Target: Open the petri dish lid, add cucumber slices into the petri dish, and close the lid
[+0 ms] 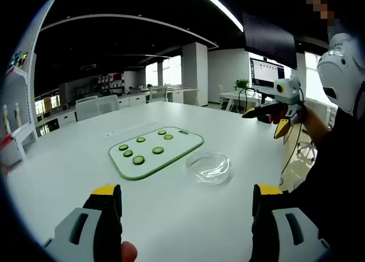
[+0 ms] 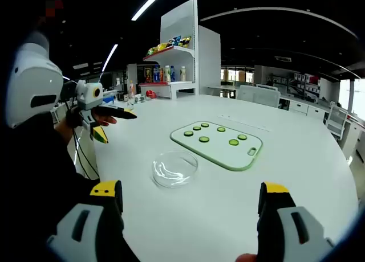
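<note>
Petri dish (image 1: 209, 167) lidded, on white table (image 1: 68, 176) just right of cutting board (image 1: 171, 154) bearing cucumber slices (image 1: 138, 159); left gripper (image 1: 185, 202) and right gripper (image 2: 191, 202) jaws apart, empty, hovering near; approach lid rim level, pinch lightly, lift straight.

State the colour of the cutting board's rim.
Green, around a white cutting board; it shows best in the right gripper view.

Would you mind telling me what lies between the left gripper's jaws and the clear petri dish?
Only bare white table. In the left gripper view, the open left gripper faces the clear round petri dish with nothing between them.
</note>
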A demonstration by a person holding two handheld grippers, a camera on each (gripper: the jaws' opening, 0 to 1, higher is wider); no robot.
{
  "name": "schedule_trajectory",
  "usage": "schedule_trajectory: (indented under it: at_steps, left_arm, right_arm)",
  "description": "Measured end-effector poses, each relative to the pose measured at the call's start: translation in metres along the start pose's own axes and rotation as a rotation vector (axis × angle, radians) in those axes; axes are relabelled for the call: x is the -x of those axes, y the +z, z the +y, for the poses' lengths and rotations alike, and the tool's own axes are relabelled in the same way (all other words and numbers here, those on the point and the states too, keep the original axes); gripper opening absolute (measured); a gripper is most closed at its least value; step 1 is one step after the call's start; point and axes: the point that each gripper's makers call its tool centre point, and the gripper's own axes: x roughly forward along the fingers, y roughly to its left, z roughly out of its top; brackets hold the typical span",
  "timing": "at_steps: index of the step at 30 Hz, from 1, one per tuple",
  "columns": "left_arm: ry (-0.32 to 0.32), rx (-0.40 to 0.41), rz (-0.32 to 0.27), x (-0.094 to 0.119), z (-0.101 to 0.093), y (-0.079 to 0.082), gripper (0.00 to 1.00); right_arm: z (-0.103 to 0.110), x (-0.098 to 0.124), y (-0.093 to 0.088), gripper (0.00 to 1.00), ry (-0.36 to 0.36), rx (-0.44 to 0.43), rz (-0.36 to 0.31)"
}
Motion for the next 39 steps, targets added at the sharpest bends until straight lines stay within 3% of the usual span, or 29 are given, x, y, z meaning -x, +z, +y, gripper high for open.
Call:
schedule_trajectory:
  at_steps: [6, 22, 26, 32, 39]
  left_arm:
    - [0.041, -0.007, 0.024, -0.003, 0.009, -0.009, 0.95]
    - [0.043, 0.009, 0.034, -0.002, 0.009, -0.011, 0.95]
    - [0.045, -0.014, 0.032, -0.002, 0.009, -0.011, 0.95]
    - [0.043, -0.019, 0.011, 0.000, 0.007, -0.007, 0.95]
    - [0.035, -0.067, 0.020, -0.001, 0.003, -0.011, 0.95]
  right_arm:
    - [0.000, 0.002, -0.004, 0.96, -0.005, -0.005, -0.003]
    - [-0.006, 0.004, -0.007, 0.95, -0.029, 0.008, -0.006]
    - [-0.007, 0.005, -0.006, 0.95, -0.036, 0.016, -0.006]
    - [-0.007, 0.006, 0.002, 0.95, -0.025, 0.045, -0.067]
    - [-0.002, -0.003, 0.003, 0.94, -0.003, 0.094, -0.066]
